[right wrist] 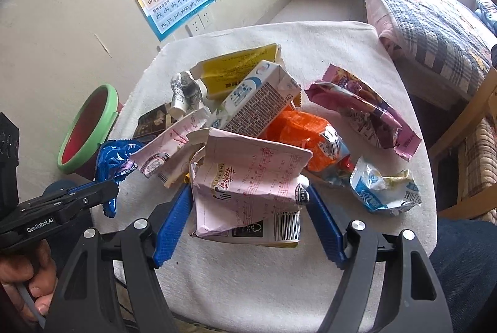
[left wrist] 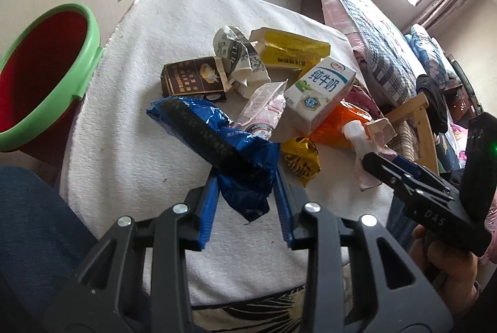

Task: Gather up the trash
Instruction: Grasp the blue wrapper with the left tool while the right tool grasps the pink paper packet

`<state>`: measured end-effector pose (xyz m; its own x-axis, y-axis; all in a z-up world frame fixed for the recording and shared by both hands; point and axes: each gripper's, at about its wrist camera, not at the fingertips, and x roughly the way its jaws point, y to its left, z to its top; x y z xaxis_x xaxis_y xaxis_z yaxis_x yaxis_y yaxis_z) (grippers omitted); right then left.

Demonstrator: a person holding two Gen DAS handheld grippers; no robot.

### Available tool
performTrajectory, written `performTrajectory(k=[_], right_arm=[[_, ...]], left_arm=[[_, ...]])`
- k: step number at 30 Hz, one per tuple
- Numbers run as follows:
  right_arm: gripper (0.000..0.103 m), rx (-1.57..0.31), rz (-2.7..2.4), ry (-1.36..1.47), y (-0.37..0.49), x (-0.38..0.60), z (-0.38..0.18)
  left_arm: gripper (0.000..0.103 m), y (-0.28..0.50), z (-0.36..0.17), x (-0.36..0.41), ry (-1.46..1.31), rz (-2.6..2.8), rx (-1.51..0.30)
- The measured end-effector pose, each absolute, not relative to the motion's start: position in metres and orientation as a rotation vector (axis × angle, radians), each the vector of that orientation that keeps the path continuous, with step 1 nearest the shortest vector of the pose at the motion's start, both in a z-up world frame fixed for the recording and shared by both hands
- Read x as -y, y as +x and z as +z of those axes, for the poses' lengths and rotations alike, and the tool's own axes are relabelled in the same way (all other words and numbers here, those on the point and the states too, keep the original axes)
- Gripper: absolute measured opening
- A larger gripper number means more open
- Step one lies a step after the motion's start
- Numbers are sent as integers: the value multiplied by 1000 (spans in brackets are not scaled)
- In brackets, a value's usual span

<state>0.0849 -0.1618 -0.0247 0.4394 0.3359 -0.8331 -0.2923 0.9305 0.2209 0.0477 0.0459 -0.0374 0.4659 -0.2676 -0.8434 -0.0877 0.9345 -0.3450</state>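
Observation:
My left gripper (left wrist: 245, 177) is shut on a crumpled blue wrapper (left wrist: 242, 146) with a black tray inside, held a little above the white towel-covered table (left wrist: 124, 131). The right wrist view shows the same blue wrapper (right wrist: 115, 159) in the left gripper (right wrist: 108, 196) at the left. My right gripper (right wrist: 248, 193) is shut on a flattened pink carton (right wrist: 248, 171) printed with music notes, lifted off the pile. A red bin with a green rim (left wrist: 90, 34) stands left of the table, seen smaller as the bin (right wrist: 90, 127).
Trash left on the towel: a white milk carton (left wrist: 323, 90), yellow box (left wrist: 292, 50), brown box (left wrist: 192, 78), crumpled cup (left wrist: 239, 53), orange bag (right wrist: 304, 137), pink-purple wrapper (right wrist: 363, 112), blue-white wrapper (right wrist: 385, 190). A bed (right wrist: 428, 22) lies to the right.

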Motion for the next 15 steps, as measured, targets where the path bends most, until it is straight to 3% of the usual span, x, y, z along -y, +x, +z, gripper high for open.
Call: performTrajectory(k=[15], right_arm=[[72, -1013, 423, 23, 81, 149, -13]], left_arm=[[26, 37, -15, -55, -339, -93, -1045]])
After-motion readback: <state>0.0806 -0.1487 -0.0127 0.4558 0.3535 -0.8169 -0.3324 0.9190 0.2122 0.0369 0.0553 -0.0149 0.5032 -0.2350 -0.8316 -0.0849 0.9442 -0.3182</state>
